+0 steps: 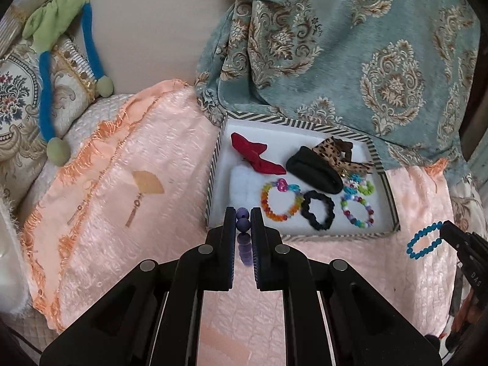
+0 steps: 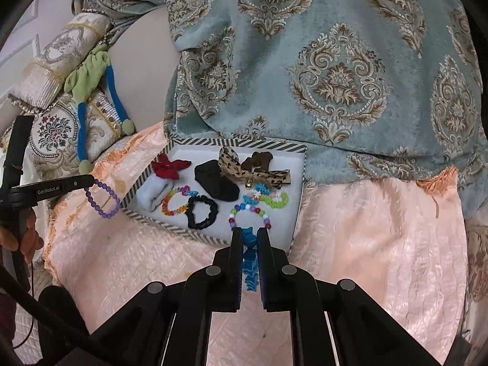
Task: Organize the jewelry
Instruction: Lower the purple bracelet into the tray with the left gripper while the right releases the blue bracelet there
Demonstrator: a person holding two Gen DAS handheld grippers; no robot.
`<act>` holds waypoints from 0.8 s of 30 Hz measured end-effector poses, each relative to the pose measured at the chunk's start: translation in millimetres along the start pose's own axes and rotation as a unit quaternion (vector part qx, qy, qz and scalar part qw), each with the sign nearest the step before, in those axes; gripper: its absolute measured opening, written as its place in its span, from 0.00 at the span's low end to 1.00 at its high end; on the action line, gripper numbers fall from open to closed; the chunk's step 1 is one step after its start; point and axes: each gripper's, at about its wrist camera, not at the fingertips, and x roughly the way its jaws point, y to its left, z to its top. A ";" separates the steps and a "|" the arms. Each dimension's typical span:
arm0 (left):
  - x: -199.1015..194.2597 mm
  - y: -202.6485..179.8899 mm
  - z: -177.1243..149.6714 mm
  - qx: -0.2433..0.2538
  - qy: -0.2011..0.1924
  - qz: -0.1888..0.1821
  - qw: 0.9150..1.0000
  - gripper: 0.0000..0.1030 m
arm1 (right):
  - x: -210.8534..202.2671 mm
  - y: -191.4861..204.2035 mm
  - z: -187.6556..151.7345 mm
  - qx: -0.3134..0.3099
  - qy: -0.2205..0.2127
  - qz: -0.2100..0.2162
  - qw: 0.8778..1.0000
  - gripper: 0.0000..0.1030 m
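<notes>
On the peach bedspread (image 1: 128, 164), against a blue damask blanket (image 1: 381, 45), sits a shallow tray with a striped rim (image 1: 213, 183) and white floor.

Left gripper (image 1: 243, 218): jaws drawn narrow, pinching a purple bead bracelet (image 1: 243, 222). 2 beads show between the tips, more hang below between the fingers. Tips sit at the tray's near-left corner. From the right wrist view the same bracelet (image 2: 103, 198) dangles as a loop off the gripper tip, just outside the tray's left wall.

Right gripper (image 2: 250, 235): jaws narrow, clamped on a blue bead bracelet (image 2: 250, 259), which trails down between the fingers. Tips are at the tray's near edge, toward its right corner. From the left wrist view that bracelet (image 1: 425, 244) hangs as an open loop over the bedspread, right of the tray.

Inside the tray:
- red fabric bow (image 1: 256, 154), back left
- black pouch-like piece (image 1: 314, 167) with leopard-print bow (image 1: 334, 149), back right
- rainbow bead bracelet (image 1: 279, 199), black scrunchie (image 1: 317, 210), multicolour bead bracelet (image 1: 357, 210), in a row along the front
- white fabric item (image 1: 244, 183), left

Well left of the tray: green and blue stuffed toy (image 1: 61, 61) lying on an embroidered cushion (image 1: 18, 100).
</notes>
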 end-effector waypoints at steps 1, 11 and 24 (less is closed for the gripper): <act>3.4 -0.8 2.5 0.000 0.001 0.000 1.000 0.08 | 4.5 -1.3 3.3 0.001 0.002 -0.001 1.000 0.08; 38.8 -23.6 36.3 0.004 0.010 -0.004 1.000 0.08 | 49.8 -4.5 22.8 0.010 0.024 0.009 1.000 0.08; 102.9 -69.9 107.6 0.008 0.005 -0.032 0.999 0.08 | 95.5 -6.4 35.6 0.004 0.049 0.029 0.998 0.08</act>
